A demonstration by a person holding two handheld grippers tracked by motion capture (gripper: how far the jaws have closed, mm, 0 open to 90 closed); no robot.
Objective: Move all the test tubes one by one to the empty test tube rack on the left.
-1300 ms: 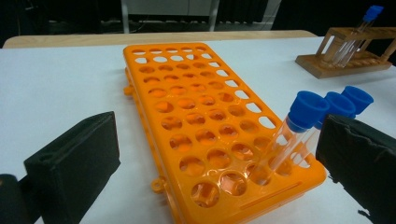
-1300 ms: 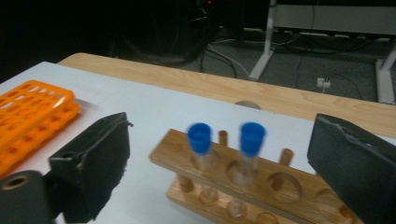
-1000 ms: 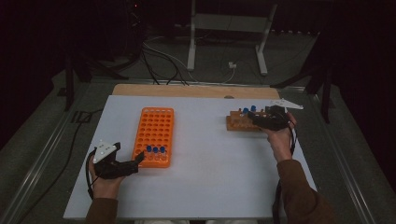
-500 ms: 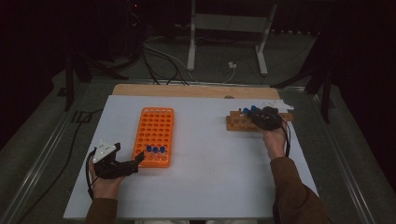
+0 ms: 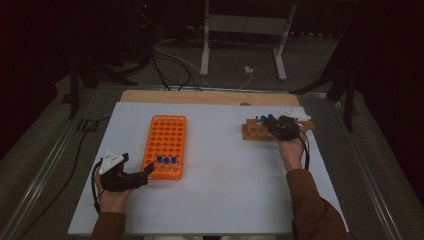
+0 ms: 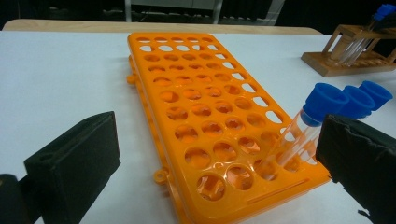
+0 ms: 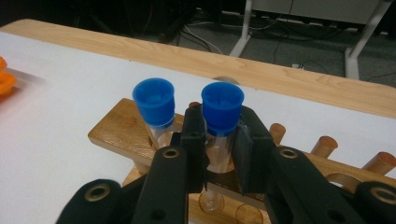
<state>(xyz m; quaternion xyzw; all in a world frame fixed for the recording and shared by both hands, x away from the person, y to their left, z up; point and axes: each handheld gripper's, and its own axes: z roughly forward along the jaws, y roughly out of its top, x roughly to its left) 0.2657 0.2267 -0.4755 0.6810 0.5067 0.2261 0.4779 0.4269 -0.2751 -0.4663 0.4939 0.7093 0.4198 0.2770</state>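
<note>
Clamped tight, the jaws of my right gripper (image 7: 219, 154) have just been closing and now pinch a clear tube (image 7: 219, 140) just below its blue cap, while it stands upright in the wooden rack (image 7: 116, 133). A 2nd blue-capped tube (image 7: 154, 109) stands just beside it in the same rack. In the high view that rack (image 5: 252, 131) sits at the far right of the counter (image 5: 225, 195), under my right gripper (image 5: 284, 128).

My left gripper (image 6: 219, 154) stands wide open with nothing held, its jaws either side of the near end of the orange rack (image 6: 205, 116), where 3 blue-capped tubes (image 6: 327, 105) lean in the near row.

1 second ago my right jaws were spread open around the tube; now they grip it. My right hand has barely shifted, and my left hand has stayed put beside the orange rack.

White counter, edged by a wooden strip (image 5: 200, 97) at the back. Beyond it the room is dark, with cables (image 5: 175, 60) on the floor and a metal stand (image 5: 245, 35).
</note>
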